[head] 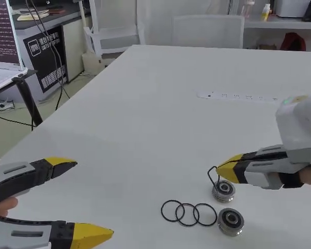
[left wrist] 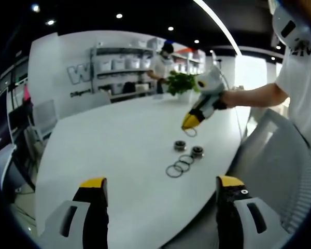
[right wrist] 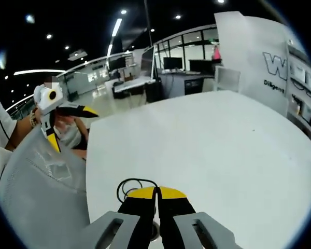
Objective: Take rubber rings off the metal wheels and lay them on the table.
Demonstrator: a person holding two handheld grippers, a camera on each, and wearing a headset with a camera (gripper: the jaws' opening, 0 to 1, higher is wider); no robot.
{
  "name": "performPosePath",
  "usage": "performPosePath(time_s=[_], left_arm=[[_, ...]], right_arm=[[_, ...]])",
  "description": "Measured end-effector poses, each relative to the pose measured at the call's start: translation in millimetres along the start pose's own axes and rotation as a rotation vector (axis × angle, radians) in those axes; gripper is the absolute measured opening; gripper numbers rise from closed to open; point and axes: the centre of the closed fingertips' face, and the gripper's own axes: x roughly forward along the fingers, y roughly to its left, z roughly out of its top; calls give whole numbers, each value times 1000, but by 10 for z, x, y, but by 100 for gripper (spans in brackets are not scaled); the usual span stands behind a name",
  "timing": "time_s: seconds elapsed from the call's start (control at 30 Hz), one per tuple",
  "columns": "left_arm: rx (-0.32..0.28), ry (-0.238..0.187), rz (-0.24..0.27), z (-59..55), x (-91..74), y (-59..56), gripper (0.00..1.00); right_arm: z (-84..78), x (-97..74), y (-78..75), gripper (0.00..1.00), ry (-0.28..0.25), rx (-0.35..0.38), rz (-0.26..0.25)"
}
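Two metal wheels lie near the table's front right: one [head: 224, 190] just under my right gripper [head: 221, 169], the other [head: 231, 220] nearer me. My right gripper is shut on a thin black rubber ring [head: 213, 178] that hangs from its yellow tips above the first wheel; the ring [right wrist: 132, 185] loops out beside the tips [right wrist: 156, 193]. Three black rings [head: 189, 213] lie overlapping in a row on the table, left of the nearer wheel. My left gripper [head: 83, 199] stands wide open at the front left, far from them, with nothing between its jaws [left wrist: 159, 183].
The white table [head: 160, 114] stretches far ahead. A white power strip [head: 238, 96] lies at the back right. Chairs [head: 207, 30] stand at the far edge, and a stand with cables [head: 26, 88] is at the left. A person stands by distant shelves [left wrist: 160, 65].
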Motion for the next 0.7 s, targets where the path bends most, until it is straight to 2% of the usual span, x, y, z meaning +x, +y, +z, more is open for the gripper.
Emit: performPosePath(time_s=[0.23,0.37,0.7], left_arm=[[0,4,10,0,-16,25,87],[10,24,13,-37,4,48,84],[-5,19,10,-52,31,50,84]], right_arm=[[-99,173,-32,0,51,-25,2],[-158,273,-44,0,76,-31,4],[-277,455,-39,0,127,-52,8]])
